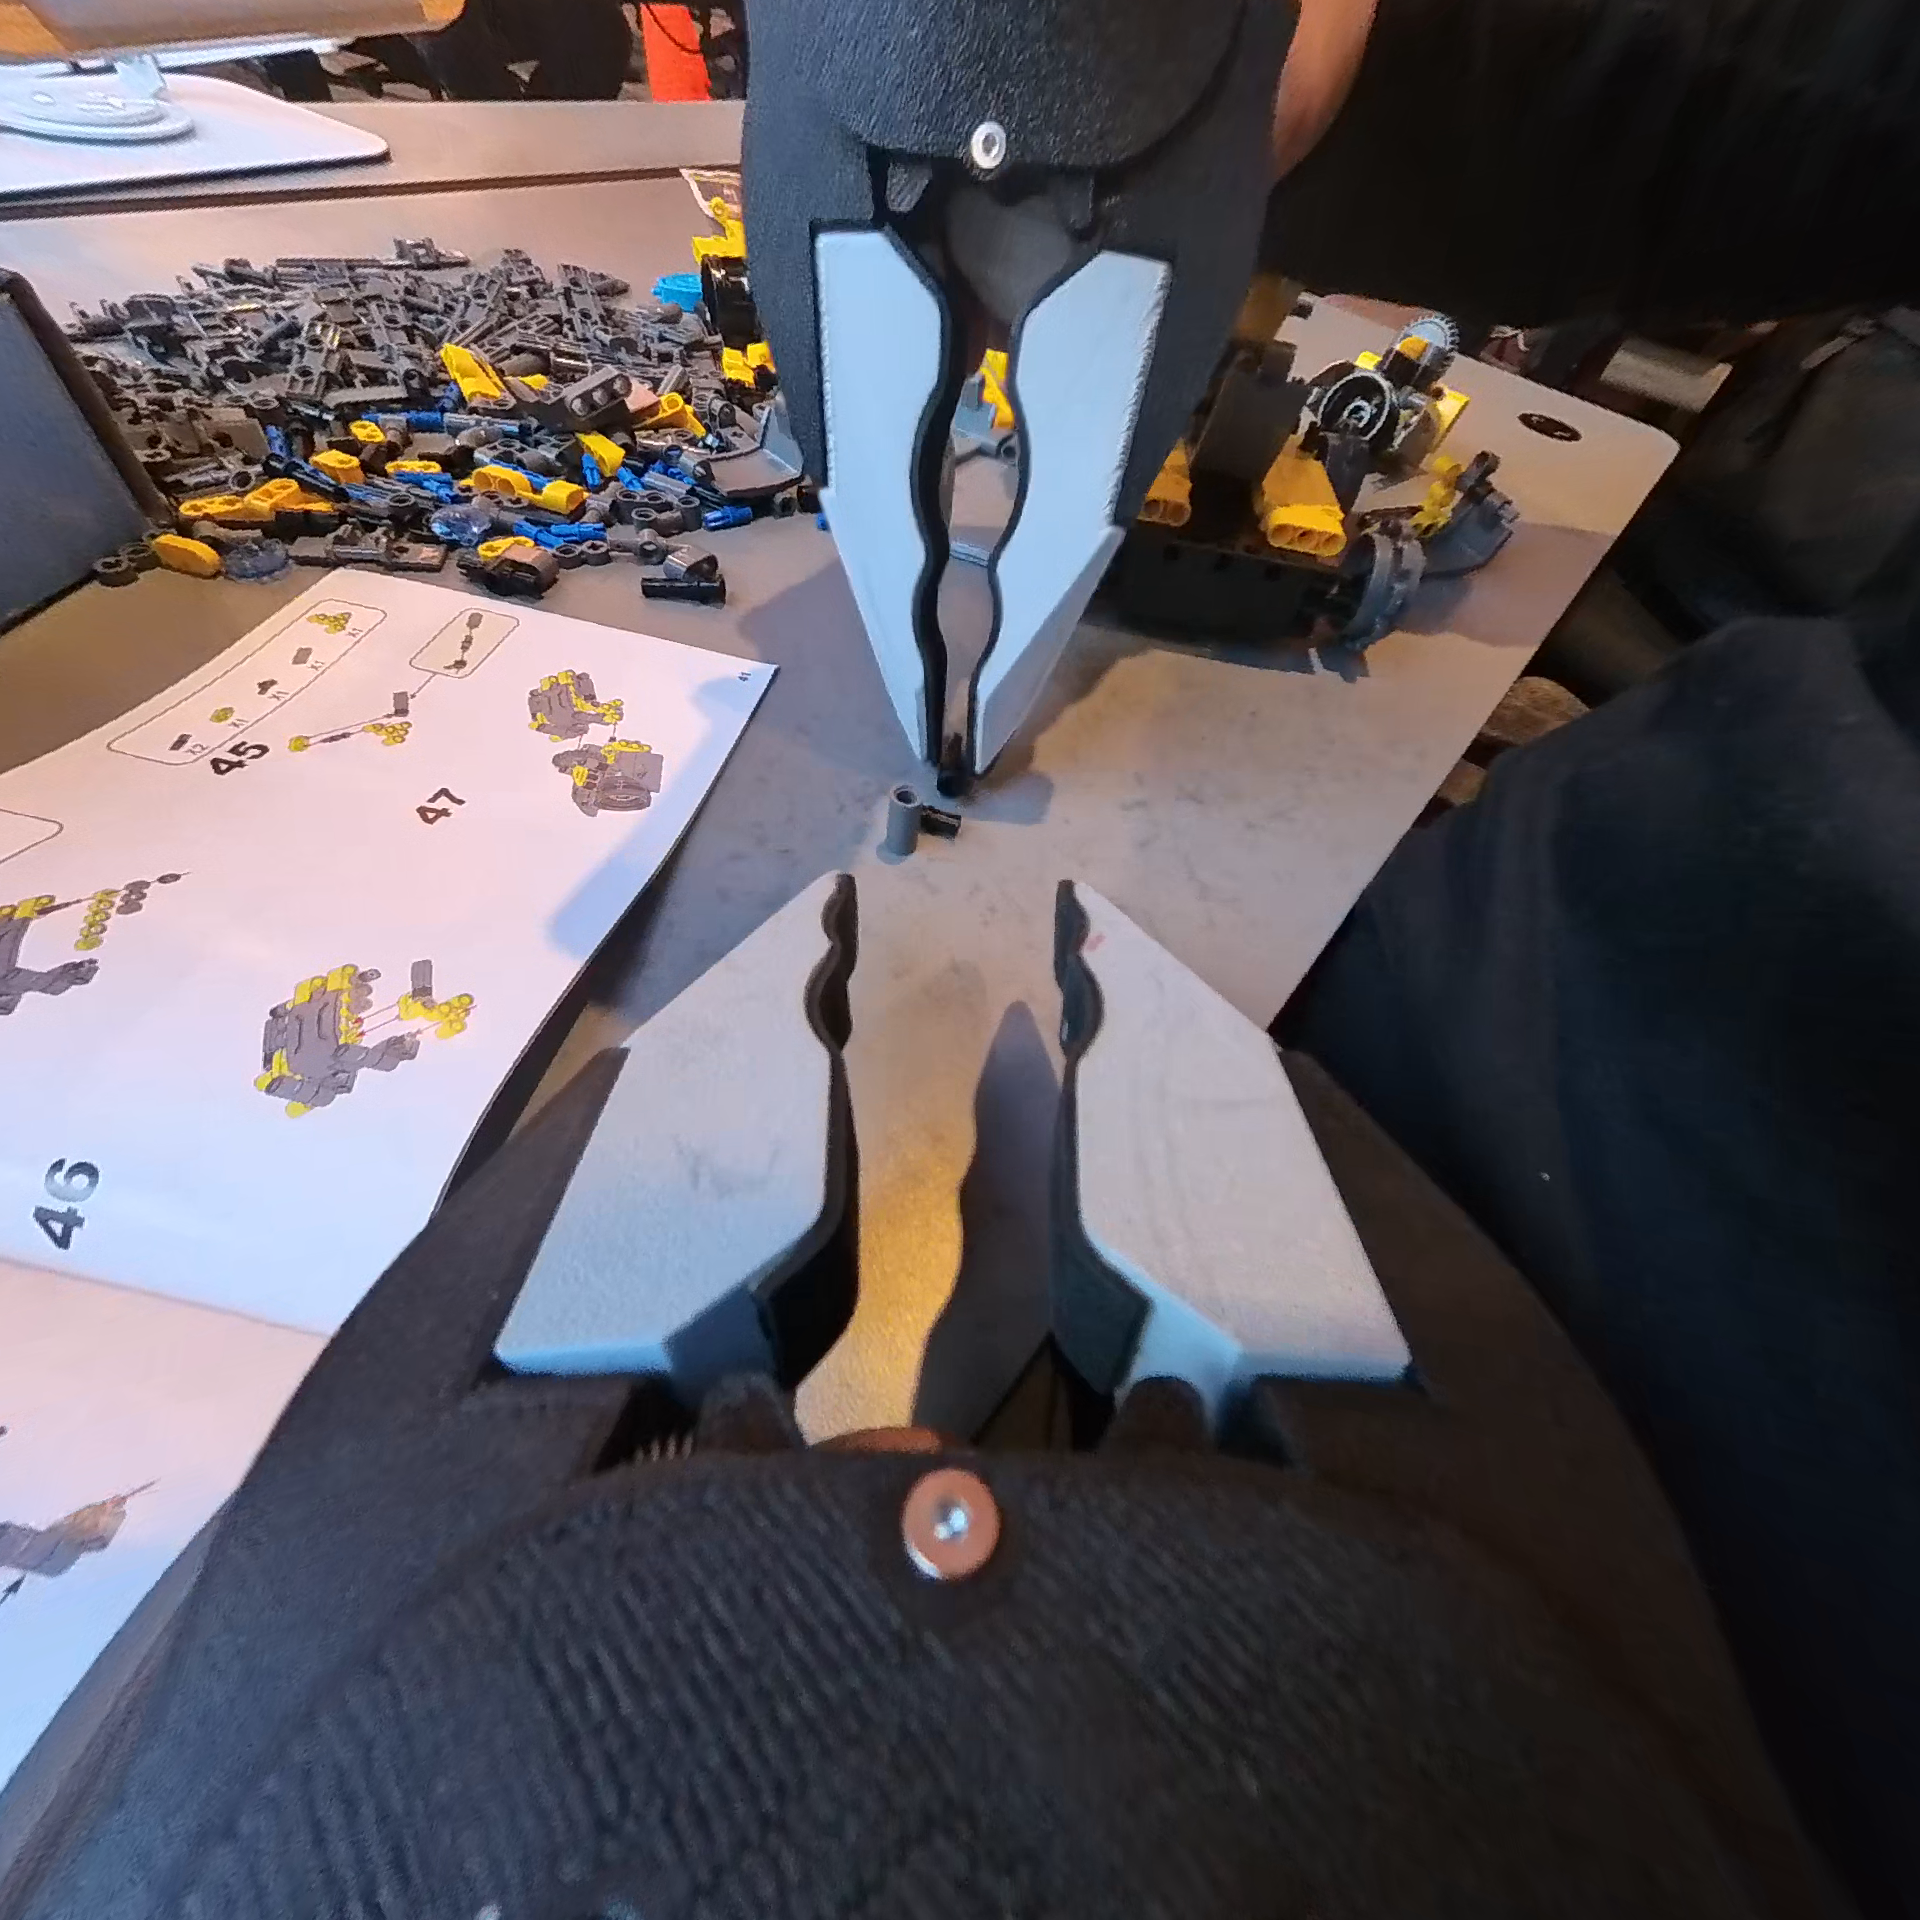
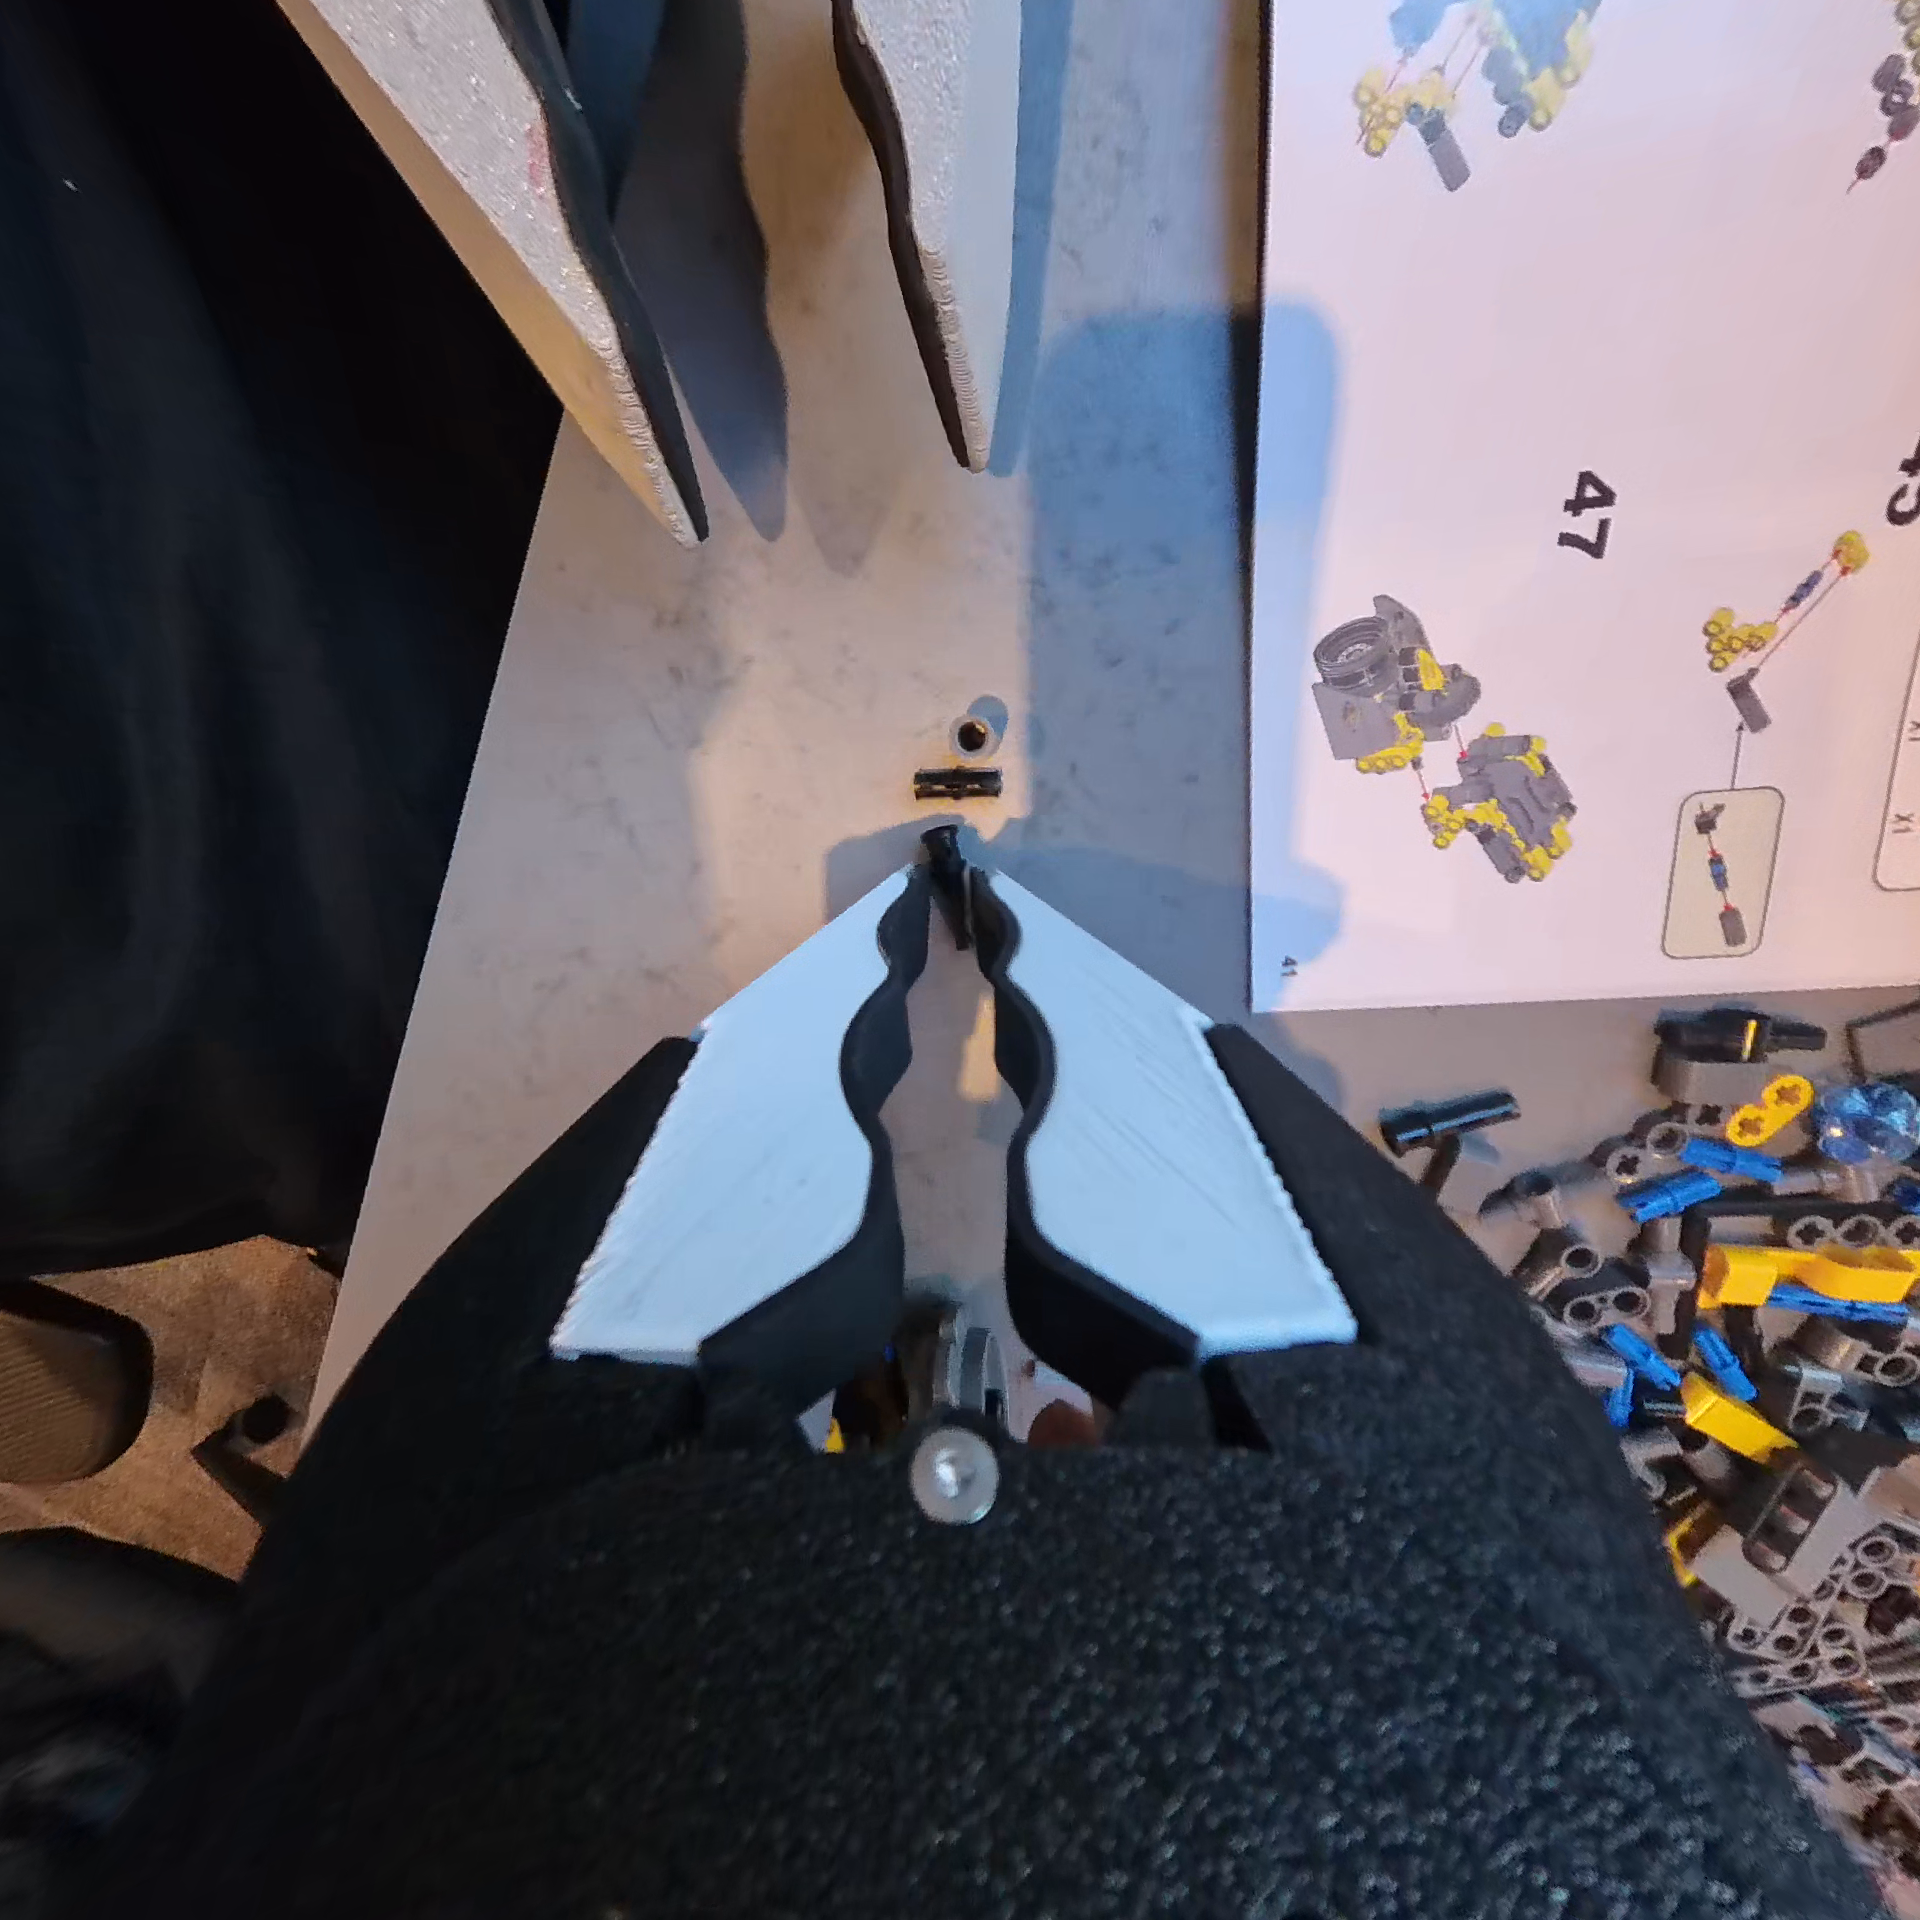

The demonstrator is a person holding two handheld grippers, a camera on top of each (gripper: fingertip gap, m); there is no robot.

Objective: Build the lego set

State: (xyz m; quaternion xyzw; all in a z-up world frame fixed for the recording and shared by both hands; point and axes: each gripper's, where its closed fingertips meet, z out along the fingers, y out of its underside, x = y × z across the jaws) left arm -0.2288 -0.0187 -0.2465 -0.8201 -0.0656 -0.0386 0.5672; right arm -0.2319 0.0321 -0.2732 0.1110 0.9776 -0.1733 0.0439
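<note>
- Your right gripper (image 2: pixel 951 878) has its fingertips pinched on a small black pin (image 2: pixel 948 868), tips down at the grey table (image 1: pixel 1195 810); the pin's head pokes out just past them.
- Your left gripper (image 1: pixel 956 899) faces it from the opposite side with its fingers spread apart and nothing between them, hovering near the table's edge.
- Between the two grippers lie two loose parts: a second black pin (image 2: pixel 958 781) on its side, just beyond the held one, and a short grey sleeve (image 2: pixel 974 736) standing upright right behind that.
- An open instruction booklet (image 1: pixel 312 935) lies flat beside this spot, close to but apart from the small parts.
- Beyond the booklet you have a heap of black, grey, blue and yellow building pieces (image 1: pixel 395 416).
- A partly built black-and-yellow model (image 1: pixel 1299 509) sits behind your right gripper, in the left wrist view.
</note>
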